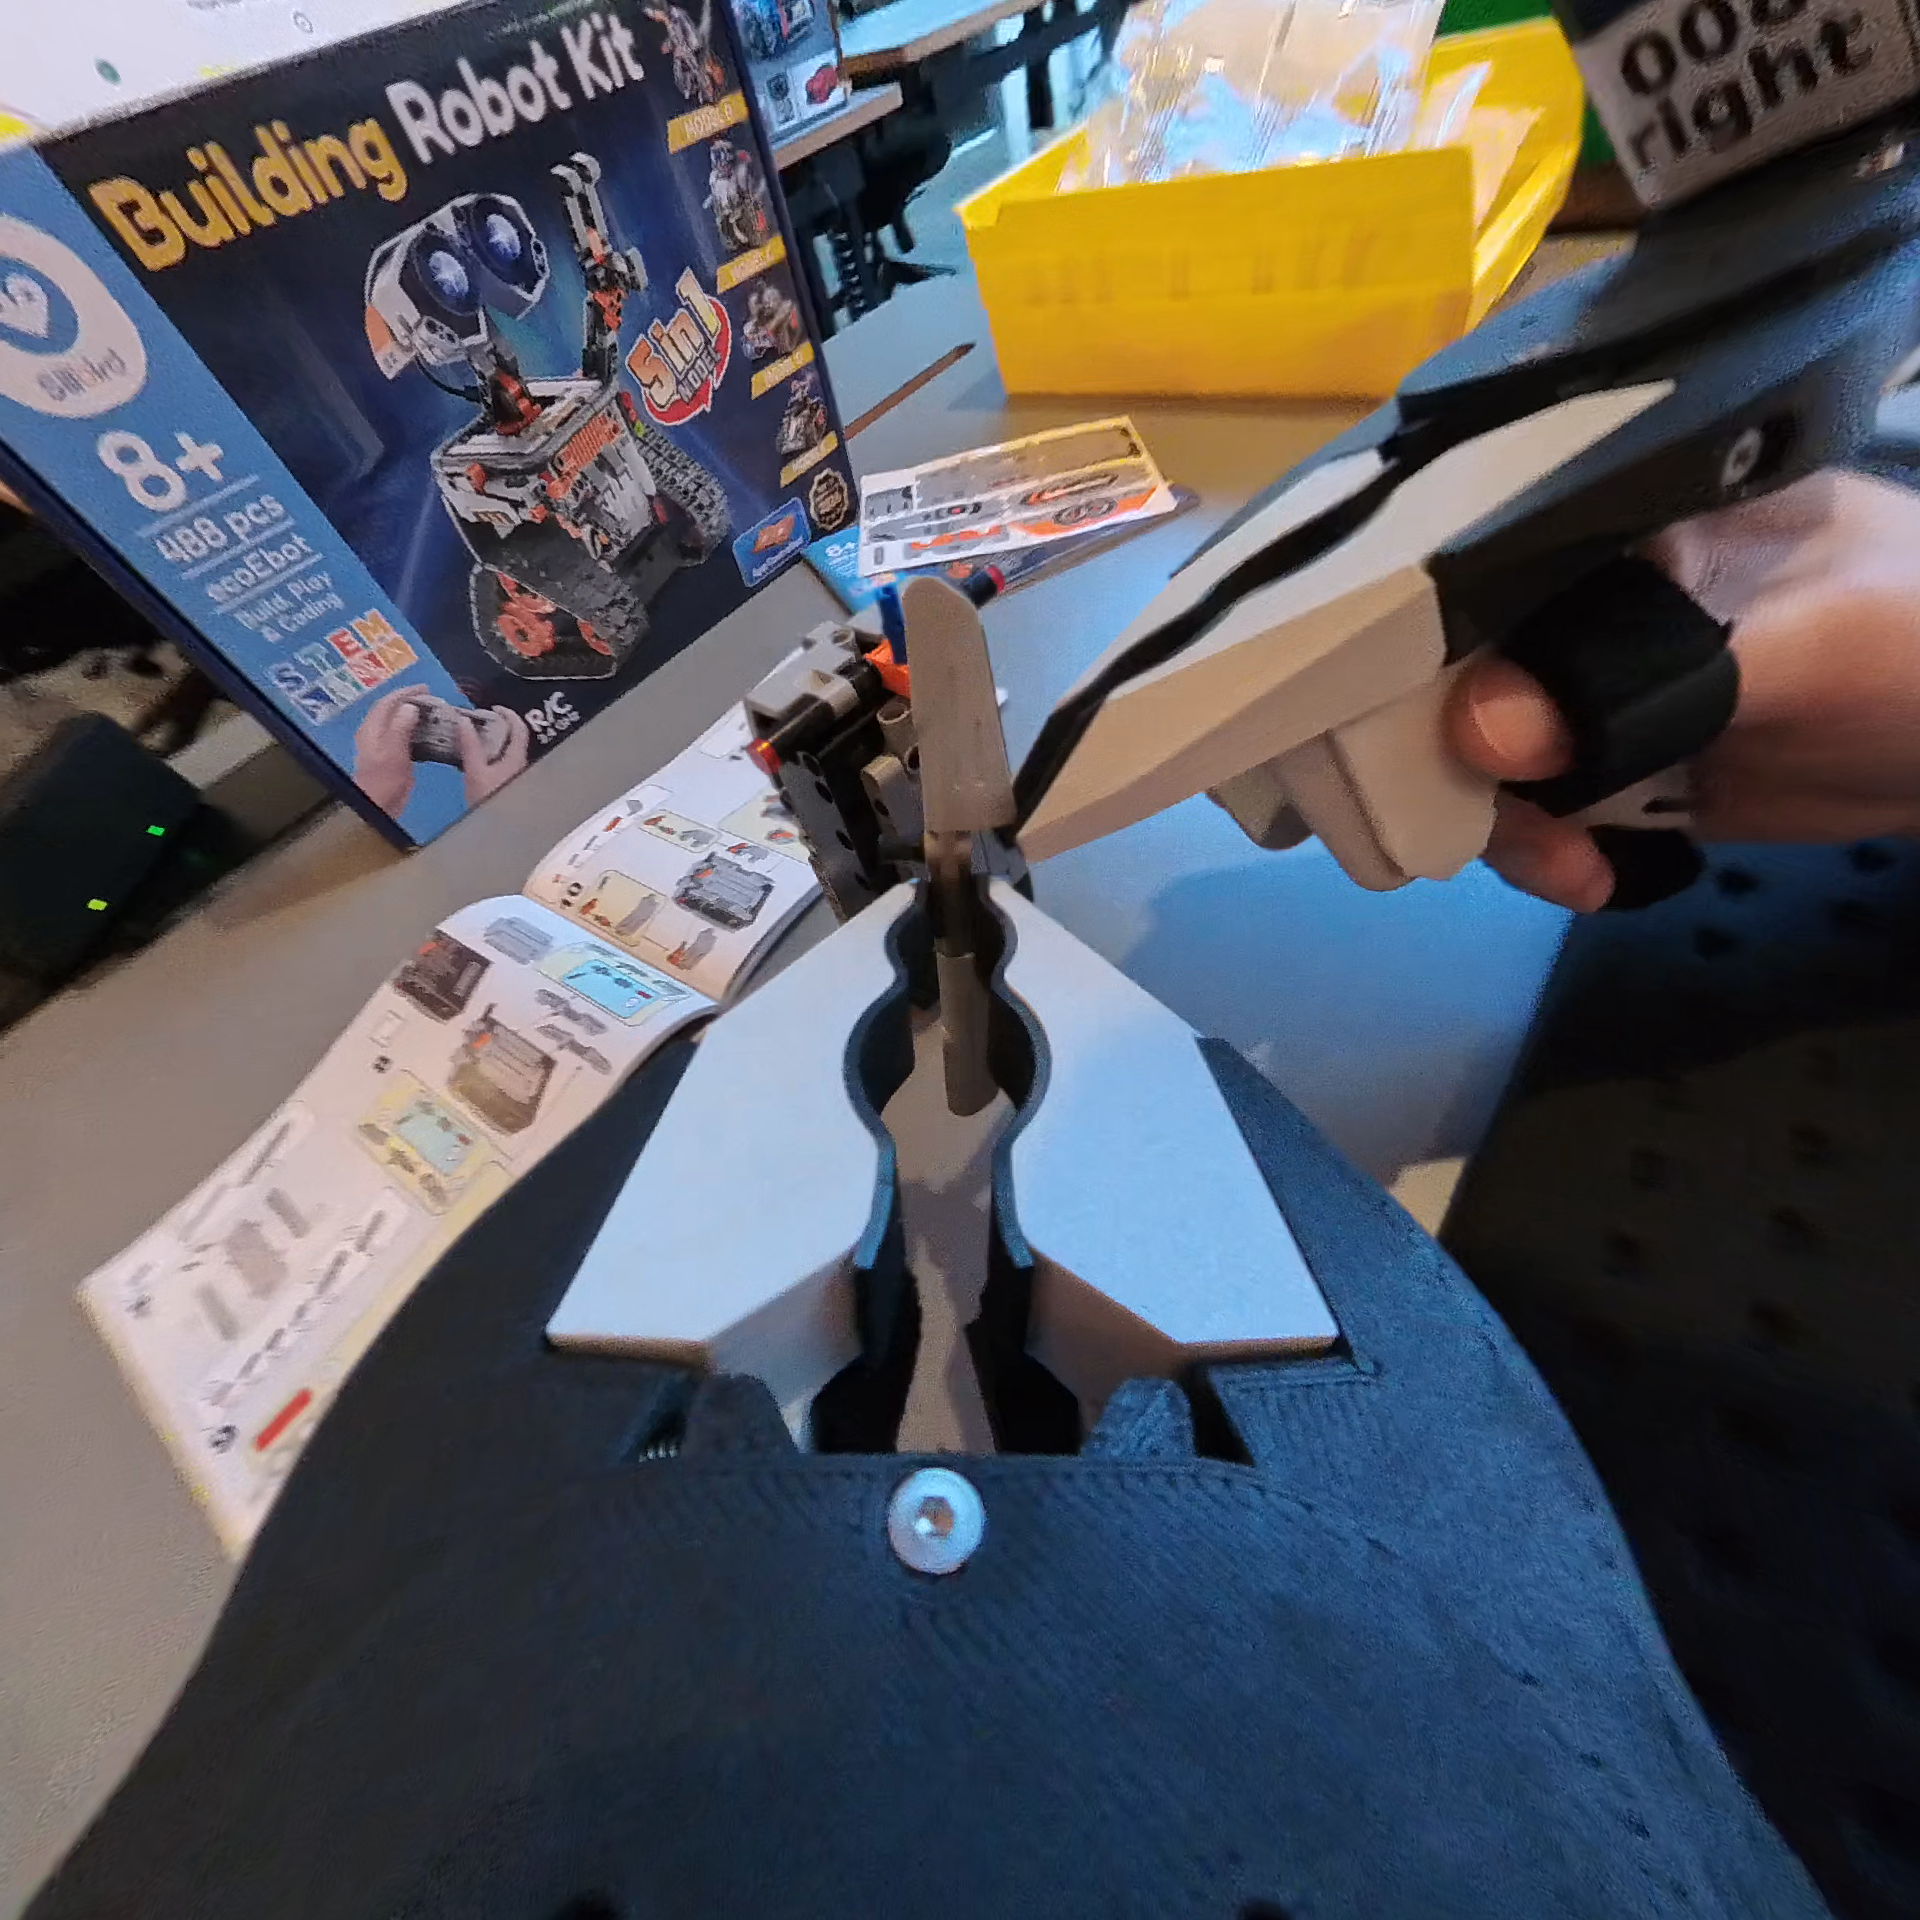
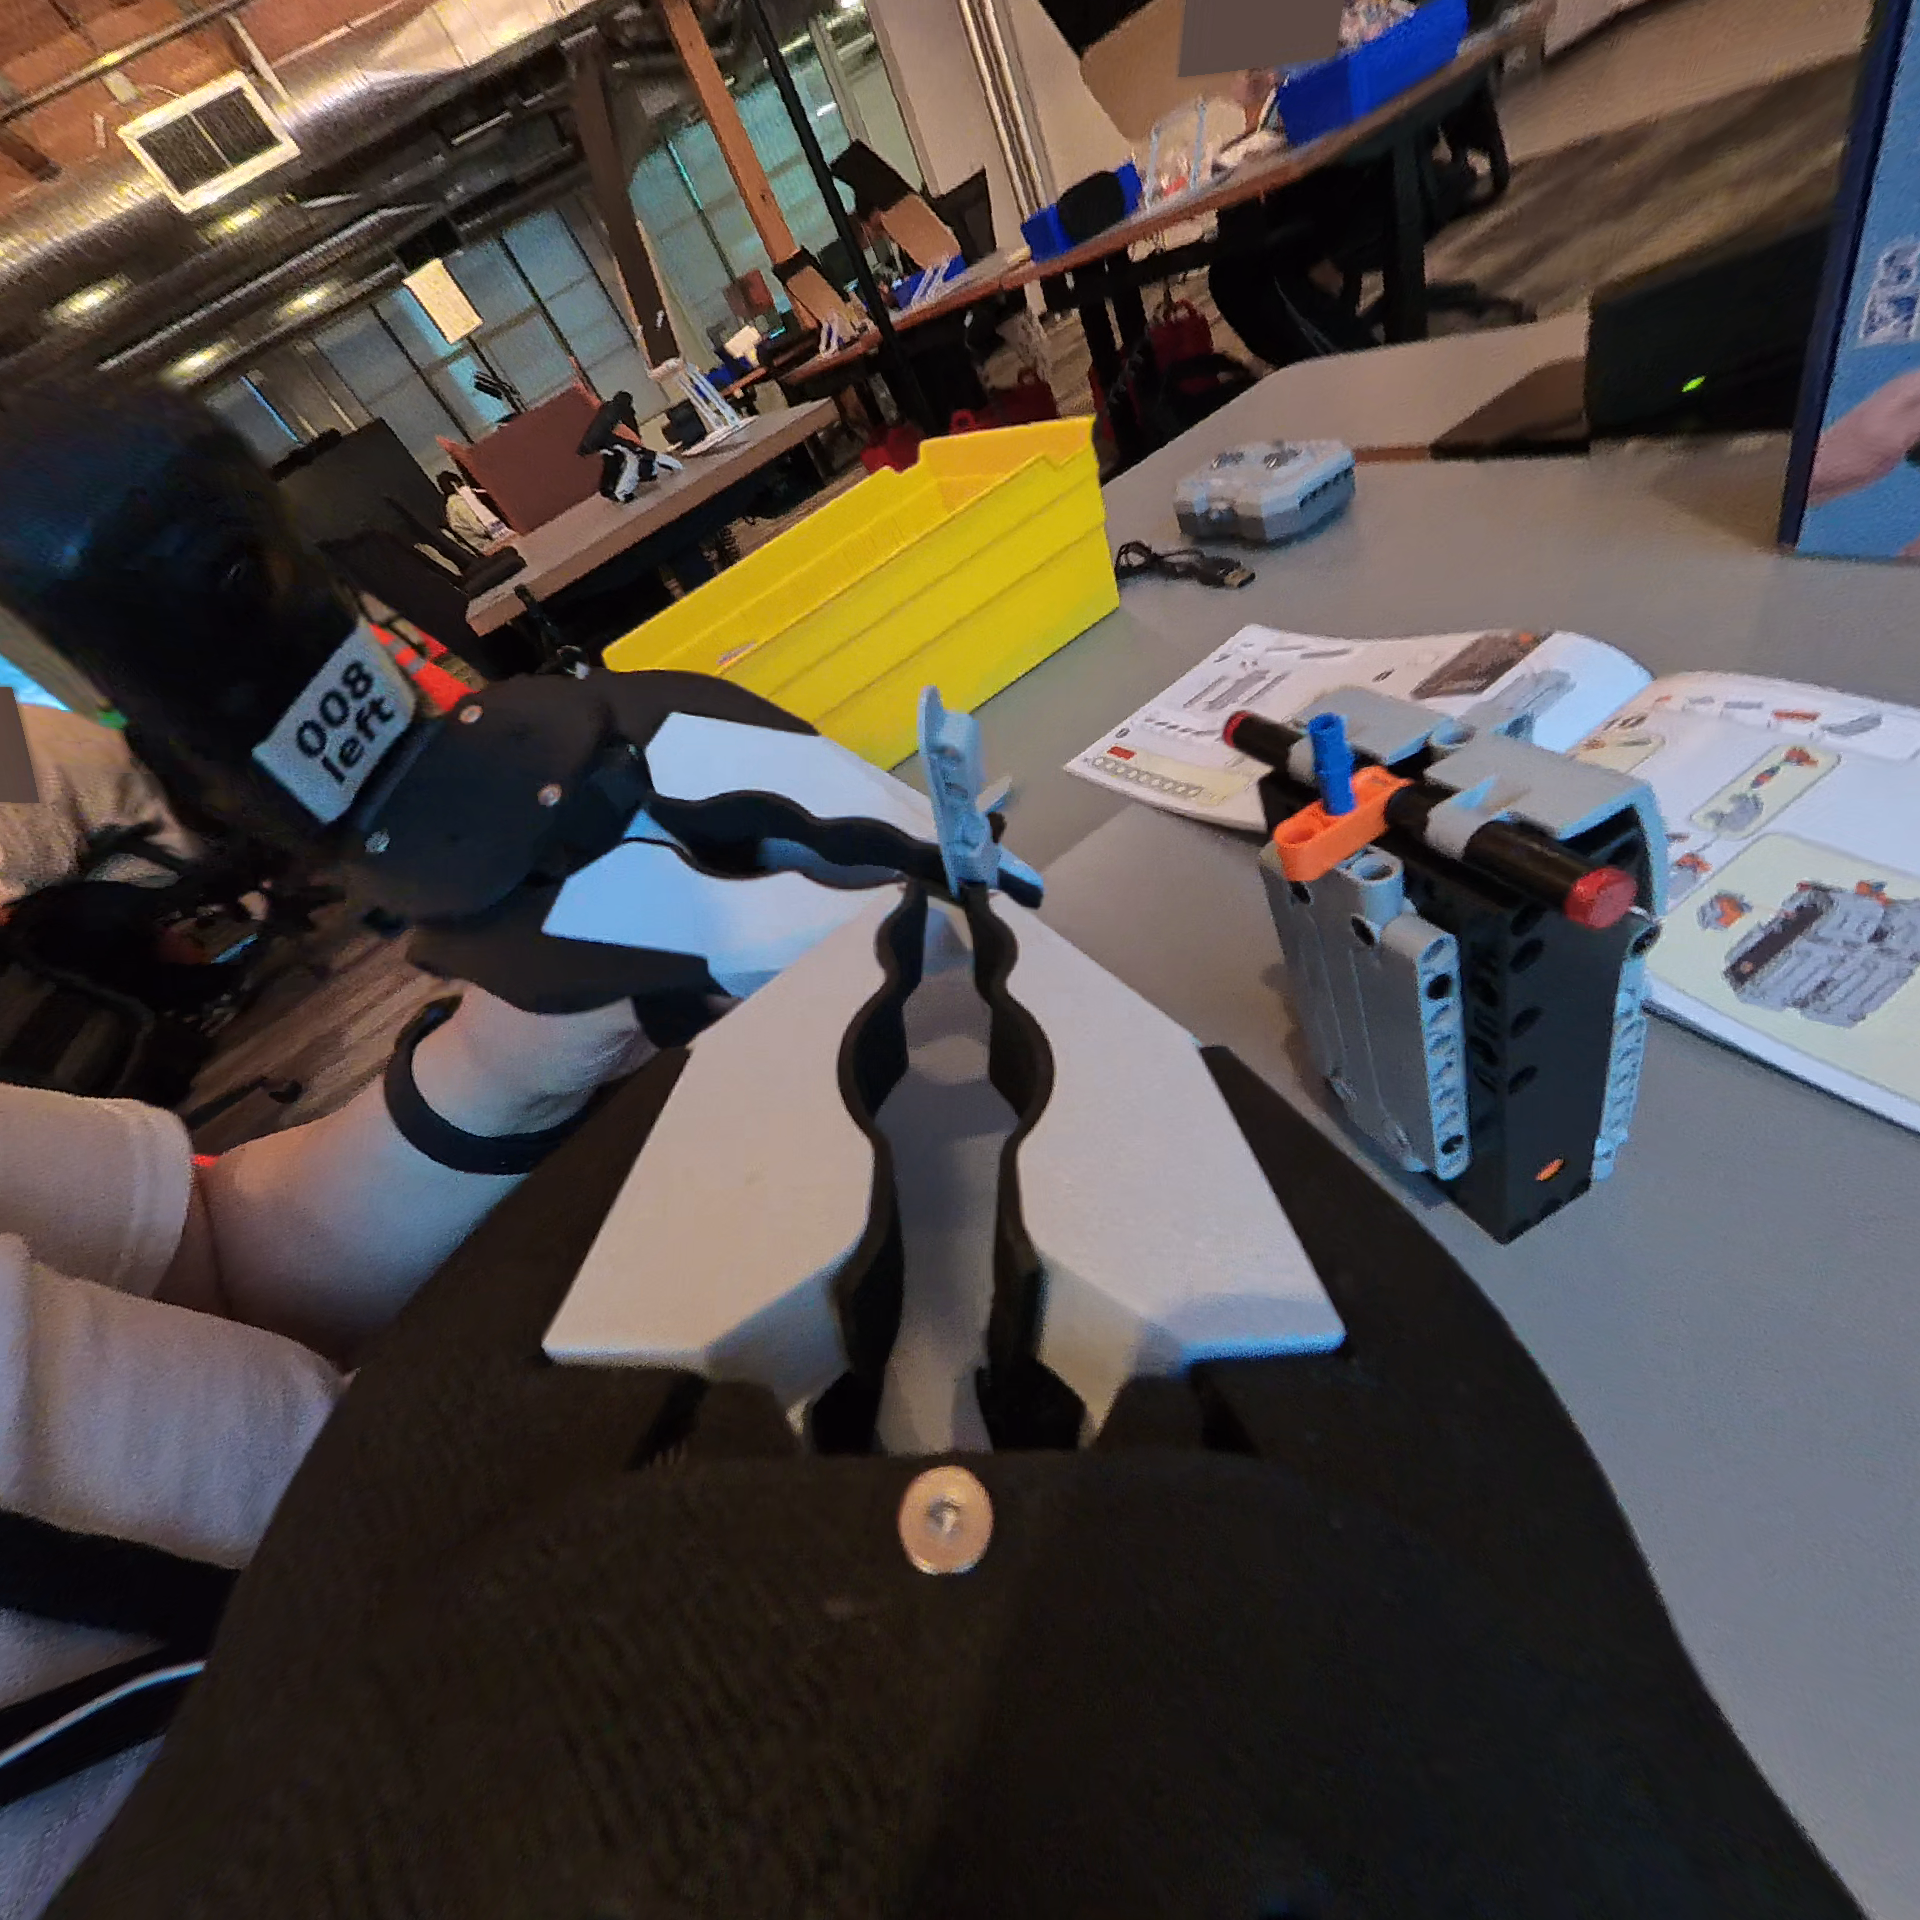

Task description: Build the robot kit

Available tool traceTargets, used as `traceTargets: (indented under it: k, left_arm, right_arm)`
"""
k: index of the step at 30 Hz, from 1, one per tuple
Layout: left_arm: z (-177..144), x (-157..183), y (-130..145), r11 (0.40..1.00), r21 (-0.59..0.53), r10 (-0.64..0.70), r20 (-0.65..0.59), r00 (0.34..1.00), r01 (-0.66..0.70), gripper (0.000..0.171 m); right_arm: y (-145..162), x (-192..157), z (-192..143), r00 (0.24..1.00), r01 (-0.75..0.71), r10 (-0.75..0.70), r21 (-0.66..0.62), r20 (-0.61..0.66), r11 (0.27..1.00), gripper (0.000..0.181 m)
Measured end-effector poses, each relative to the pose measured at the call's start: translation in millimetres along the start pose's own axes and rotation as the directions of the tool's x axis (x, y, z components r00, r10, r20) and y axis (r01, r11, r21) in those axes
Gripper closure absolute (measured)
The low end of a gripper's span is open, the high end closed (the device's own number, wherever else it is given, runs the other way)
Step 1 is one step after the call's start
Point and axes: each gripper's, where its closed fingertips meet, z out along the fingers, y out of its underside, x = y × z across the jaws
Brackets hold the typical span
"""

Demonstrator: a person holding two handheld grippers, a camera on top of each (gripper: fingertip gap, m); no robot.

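Before the printed kit box point(image 1: 416, 416), both grippers pinch one grey piece point(image 1: 956, 717).

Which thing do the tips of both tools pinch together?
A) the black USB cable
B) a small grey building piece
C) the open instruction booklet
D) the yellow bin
B: the left tool and the right tool both close on the small grey building piece, held above the table.

Probably a workshop, exposed ceiling ducts point(image 2: 208, 223), long worktables point(image 2: 665, 499), blue parts bins point(image 2: 1361, 73)
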Motion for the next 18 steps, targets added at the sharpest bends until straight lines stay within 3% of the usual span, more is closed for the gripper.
traceTargets:
  k: [6,9,11,13,18]
  left_arm:
    - [-19,-30,2,0.973,0.082,-0.212,-0.053,0.976,0.216,0.166]
    - [-37,-28,-19,0.913,0.179,-0.307,-0.289,0.907,0.366,0.167]
    - [-55,-28,-39,0.823,0.241,-0.363,-0.474,0.802,0.515,0.167]
    - [-65,-31,-44,0.77,0.241,-0.381,-0.569,0.729,0.591,0.167]
    - [-66,-33,-33,0.82,0.258,-0.344,-0.491,0.8,0.511,0.167]
  right_arm:
    - [-4,12,-13,0.989,0.128,-0.124,0.035,-0.082,0.991,0.173]
    - [3,14,-16,0.987,0.141,-0.138,0.027,-0.084,0.99,0.174]
    - [7,11,-13,0.99,0.13,-0.128,0.017,-0.058,0.991,0.174]
    - [10,8,-10,0.989,0.14,-0.14,0.003,-0.046,0.99,0.174]
    - [13,3,-7,0.981,0.189,-0.189,-0.007,-0.034,0.982,0.174]
